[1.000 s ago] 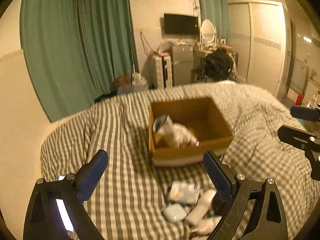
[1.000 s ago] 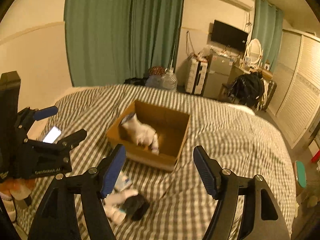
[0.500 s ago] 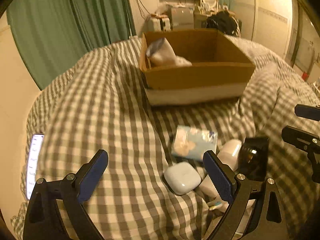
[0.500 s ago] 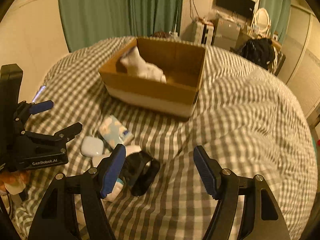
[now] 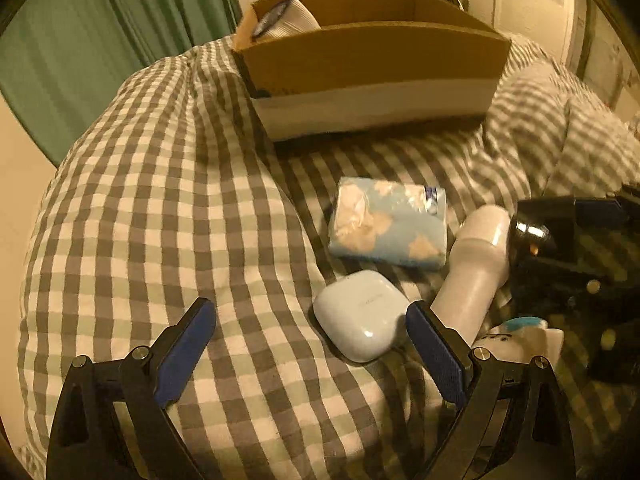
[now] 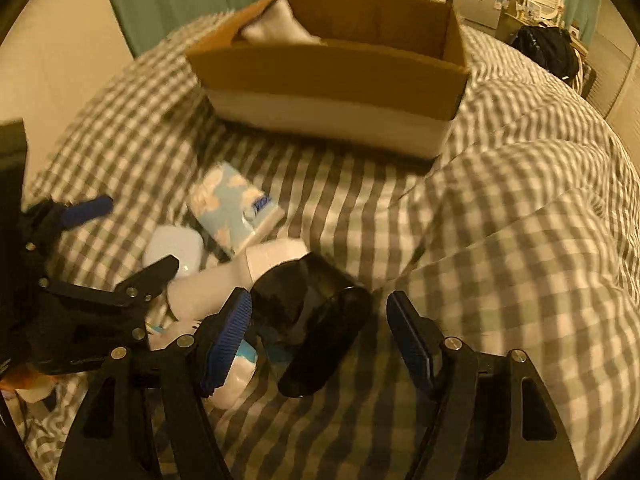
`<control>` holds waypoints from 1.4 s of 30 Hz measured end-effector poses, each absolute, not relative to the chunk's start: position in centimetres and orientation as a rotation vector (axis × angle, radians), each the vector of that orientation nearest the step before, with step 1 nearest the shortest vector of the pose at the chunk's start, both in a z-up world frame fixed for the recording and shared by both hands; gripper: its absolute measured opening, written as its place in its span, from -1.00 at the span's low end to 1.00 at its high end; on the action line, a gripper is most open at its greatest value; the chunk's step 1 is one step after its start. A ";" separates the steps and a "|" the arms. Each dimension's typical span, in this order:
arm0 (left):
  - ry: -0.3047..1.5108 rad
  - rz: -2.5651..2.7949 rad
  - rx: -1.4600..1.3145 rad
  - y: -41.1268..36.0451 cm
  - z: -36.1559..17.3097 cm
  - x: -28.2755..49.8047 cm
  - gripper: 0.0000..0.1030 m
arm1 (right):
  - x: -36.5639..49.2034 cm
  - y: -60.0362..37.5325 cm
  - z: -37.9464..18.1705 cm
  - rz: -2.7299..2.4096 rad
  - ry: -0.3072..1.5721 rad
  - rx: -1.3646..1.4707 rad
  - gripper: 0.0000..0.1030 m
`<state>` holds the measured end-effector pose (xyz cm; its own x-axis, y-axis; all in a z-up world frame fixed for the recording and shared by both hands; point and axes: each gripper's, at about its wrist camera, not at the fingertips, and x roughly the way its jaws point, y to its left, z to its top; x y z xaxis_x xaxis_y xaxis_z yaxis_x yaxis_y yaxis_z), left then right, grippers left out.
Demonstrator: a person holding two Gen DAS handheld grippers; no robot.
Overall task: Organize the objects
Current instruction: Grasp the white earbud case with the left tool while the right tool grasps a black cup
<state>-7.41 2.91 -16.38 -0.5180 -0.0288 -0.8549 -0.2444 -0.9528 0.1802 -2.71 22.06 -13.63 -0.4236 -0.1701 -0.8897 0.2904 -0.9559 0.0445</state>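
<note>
tissue pack (image 5: 390,224), white case (image 5: 360,314), bottle (image 5: 476,264), black item (image 6: 316,320) on bed, box (image 5: 372,60) behind

Left tool (image 5: 308,322) and right tool (image 6: 318,310) both angle downward, jaws spread, empty.

Grey-white check is seen on the bed cover (image 5: 168,184), brown over white on the box (image 5: 372,80), pale blue with clouds on the tissue pack (image 5: 388,224), green on the curtain (image 5: 100,40).

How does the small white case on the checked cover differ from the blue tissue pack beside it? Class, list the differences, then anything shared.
The white case is plain, smooth and glossy with rounded corners; the tissue pack is pale blue with a cloud-like print and a crinkled soft wrapper. The case looks smaller and lies nearer the camera; the pack lies closer to the cardboard box. Both lie flat on the checked cover, outside the box.
</note>
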 end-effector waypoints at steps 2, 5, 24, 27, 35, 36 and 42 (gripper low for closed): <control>0.434 2.585 -1.475 3.2 -16.6 -7.4 0.91 | -2.7 21.3 -14.1 -2.404 0.196 1.507 0.36; 0.443 2.552 -1.489 3.5 -17.1 -7.5 0.91 | -2.8 20.6 -14.7 -2.402 0.239 1.521 0.30; 0.357 2.365 -1.526 6.2 -18.2 -8.0 0.13 | -1.2 21.6 -12.0 -2.480 0.209 1.386 -0.46; 0.343 2.379 -1.528 6.2 -17.7 -7.7 0.13 | -1.1 21.7 -12.0 -2.489 0.202 1.370 -0.46; 0.235 2.405 -1.517 4.8 -15.0 -6.6 0.13 | 0.2 22.3 -9.7 -2.547 0.199 1.300 -0.46; 0.228 2.416 -1.505 4.6 -14.6 -6.5 0.13 | 0.5 22.4 -9.4 -2.557 0.198 1.289 -0.46; 0.215 2.474 -1.417 3.1 -12.5 -5.3 0.13 | 1.9 22.5 -7.6 -2.591 0.187 1.248 -0.46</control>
